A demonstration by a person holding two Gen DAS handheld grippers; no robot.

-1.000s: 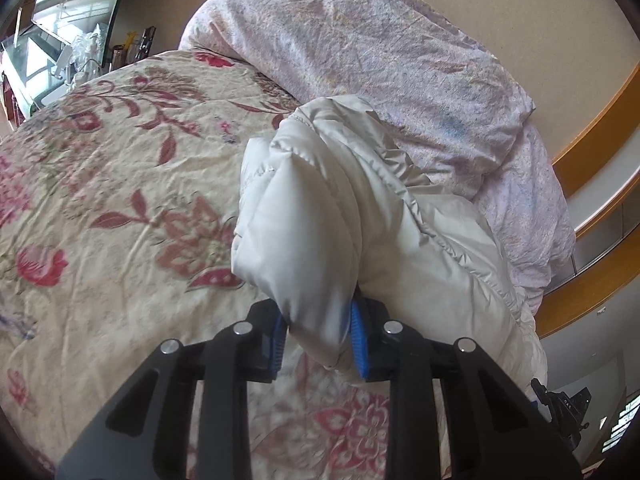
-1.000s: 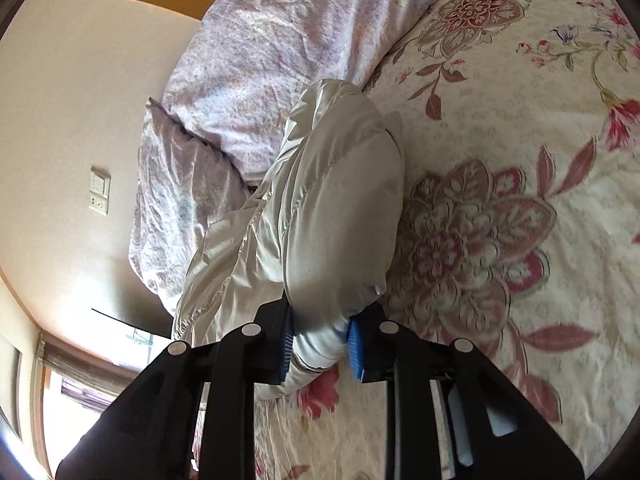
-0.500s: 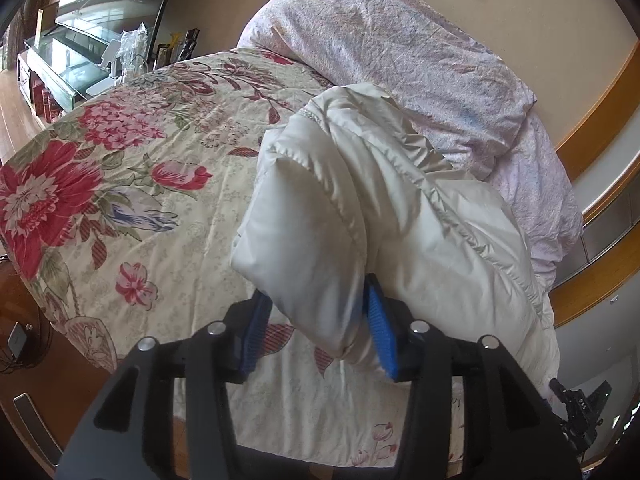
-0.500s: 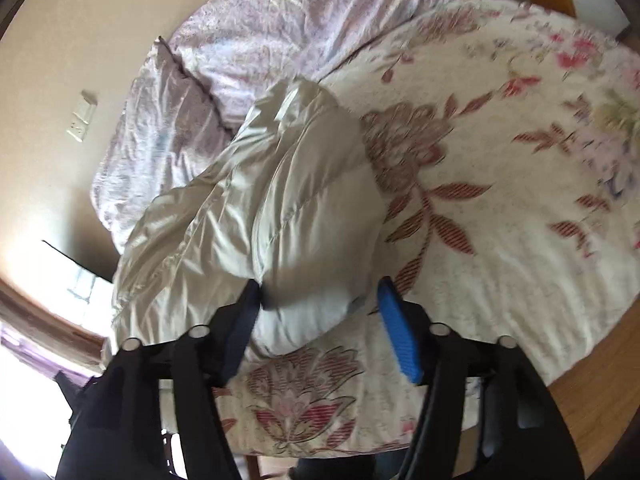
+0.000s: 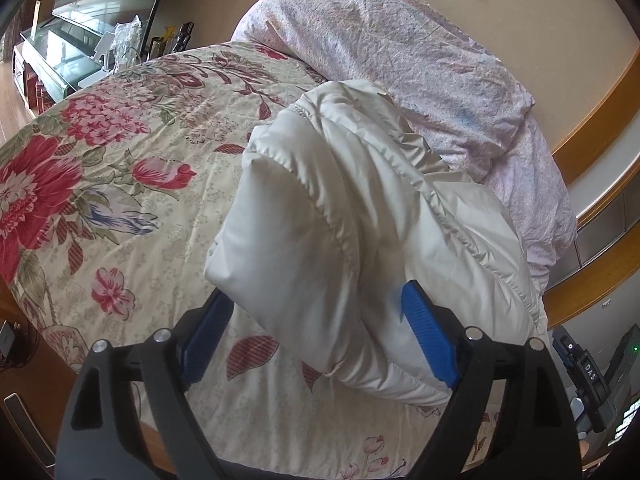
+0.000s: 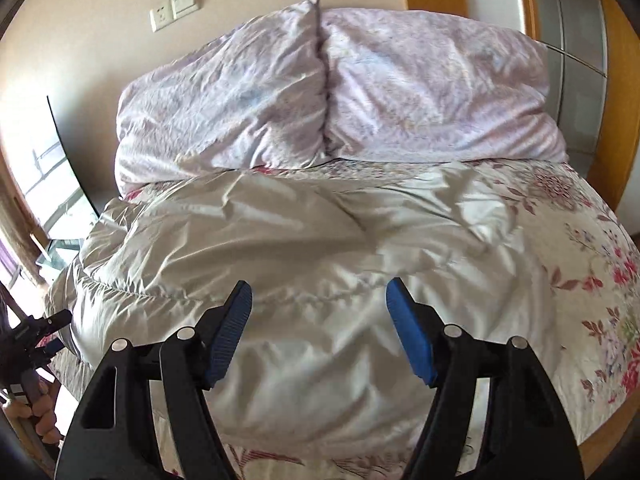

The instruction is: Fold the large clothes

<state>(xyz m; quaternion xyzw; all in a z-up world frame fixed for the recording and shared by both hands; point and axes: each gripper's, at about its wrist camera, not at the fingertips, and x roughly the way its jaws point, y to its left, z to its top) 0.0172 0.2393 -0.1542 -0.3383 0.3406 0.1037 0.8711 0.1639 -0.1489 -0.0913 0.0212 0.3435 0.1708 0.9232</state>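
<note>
A white puffy jacket (image 5: 360,208) lies folded in a thick bundle on the floral bedspread (image 5: 120,184). In the left wrist view my left gripper (image 5: 316,294) straddles the bundle's near end. Its jaws are opening, and the blue pads (image 5: 430,340) stand wide without squeezing the cloth. In the right wrist view the jacket (image 6: 304,240) spreads across the bed below my right gripper (image 6: 319,286), which hangs open over it with nothing pinched. The left gripper (image 6: 36,336), held by a hand, shows at that view's far left edge.
Two lilac pillows (image 6: 328,88) lean on the wall at the head of the bed. A wooden bed frame (image 5: 592,184) runs along the right. A glass-topped cabinet (image 5: 60,52) with clutter stands beyond the bed's far side. Black equipment (image 5: 584,368) sits at the lower right.
Both grippers, earlier shut on the jacket's folded end, have opened and let it go. The right gripper rolled upright, pulled back and rose, and now faces the pillows.
</note>
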